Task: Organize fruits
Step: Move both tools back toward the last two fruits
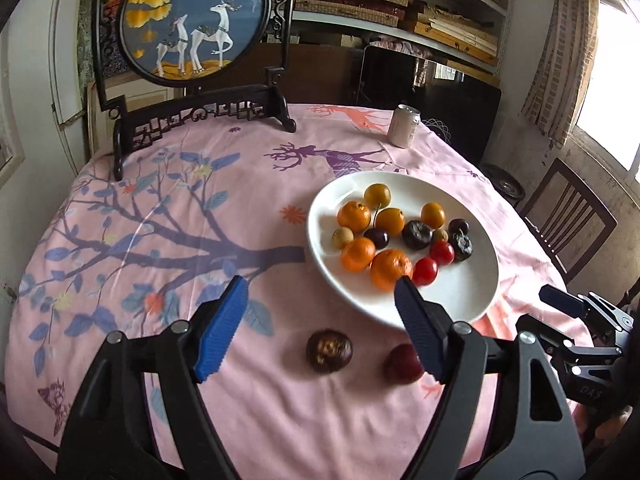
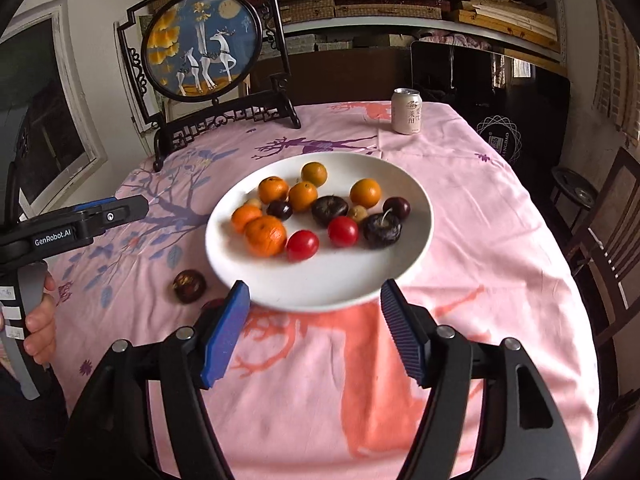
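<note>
From the left wrist, your left tool (image 1: 320, 292) stood spread and empty over the pink-clothed worktop (image 1: 248, 184). A dark brown round fruit (image 1: 329, 351) and a red fruit (image 1: 402, 363) lay loose before the white round plate (image 1: 460, 292) of fruit.

From the right wrist, your right tool (image 2: 314, 294) was spread, holding nothing, at the plate's near rim. A pale drink can (image 2: 407, 111) and a black-framed round deer screen (image 2: 204, 46) stood behind.

Left gripper (image 1: 320, 292): black angular frame, ribbed blue pads (image 1: 224, 330), silver pivot screws, white "GenRobot.AI" lettering on side, grey handle with white labels. Right gripper (image 2: 314, 296): matched black frame, blue ribbed pads (image 2: 402, 336), silver screws. Hand (image 2: 40, 322): fingers only seen, no sleeve visible.
</note>
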Demonstrator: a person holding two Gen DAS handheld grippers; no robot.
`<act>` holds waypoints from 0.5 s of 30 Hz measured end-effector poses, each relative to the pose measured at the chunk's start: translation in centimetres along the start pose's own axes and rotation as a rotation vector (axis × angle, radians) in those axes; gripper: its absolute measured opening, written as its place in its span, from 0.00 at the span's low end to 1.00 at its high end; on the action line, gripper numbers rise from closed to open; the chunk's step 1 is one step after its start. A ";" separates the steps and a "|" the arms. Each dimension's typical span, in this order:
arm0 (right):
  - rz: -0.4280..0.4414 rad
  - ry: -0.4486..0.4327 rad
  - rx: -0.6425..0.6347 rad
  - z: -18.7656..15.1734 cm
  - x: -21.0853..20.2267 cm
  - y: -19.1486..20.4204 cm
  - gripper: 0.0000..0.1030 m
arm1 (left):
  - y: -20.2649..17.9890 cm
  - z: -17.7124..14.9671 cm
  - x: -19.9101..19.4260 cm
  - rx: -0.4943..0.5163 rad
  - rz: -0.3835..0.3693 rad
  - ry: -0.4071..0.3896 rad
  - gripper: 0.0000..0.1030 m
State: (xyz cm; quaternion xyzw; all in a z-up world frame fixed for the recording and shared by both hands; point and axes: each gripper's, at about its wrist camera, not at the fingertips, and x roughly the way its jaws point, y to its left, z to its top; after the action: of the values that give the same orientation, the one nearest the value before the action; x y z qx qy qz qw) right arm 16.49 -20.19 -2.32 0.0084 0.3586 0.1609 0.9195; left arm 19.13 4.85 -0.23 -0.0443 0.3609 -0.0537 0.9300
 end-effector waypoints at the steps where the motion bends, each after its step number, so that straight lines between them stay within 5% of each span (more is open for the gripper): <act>1: 0.006 0.010 -0.007 -0.4 -0.2 0.6 0.66 | 0.5 -0.8 -0.2 -0.010 0.014 0.004 0.77; 11: 0.117 0.145 -0.076 -2.1 3.6 6.7 0.71 | 6.8 -5.9 -2.3 -0.131 0.079 0.034 0.80; 15: 0.099 0.168 -0.092 -2.0 6.2 8.1 0.71 | 8.2 -6.7 -3.2 -0.154 0.094 0.032 0.80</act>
State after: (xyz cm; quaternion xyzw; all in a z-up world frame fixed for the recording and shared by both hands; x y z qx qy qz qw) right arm 17.07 -10.89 -6.83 -0.0298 0.4258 0.2225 0.8765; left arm 12.80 13.09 -4.06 -0.0977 0.3805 0.0173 0.9195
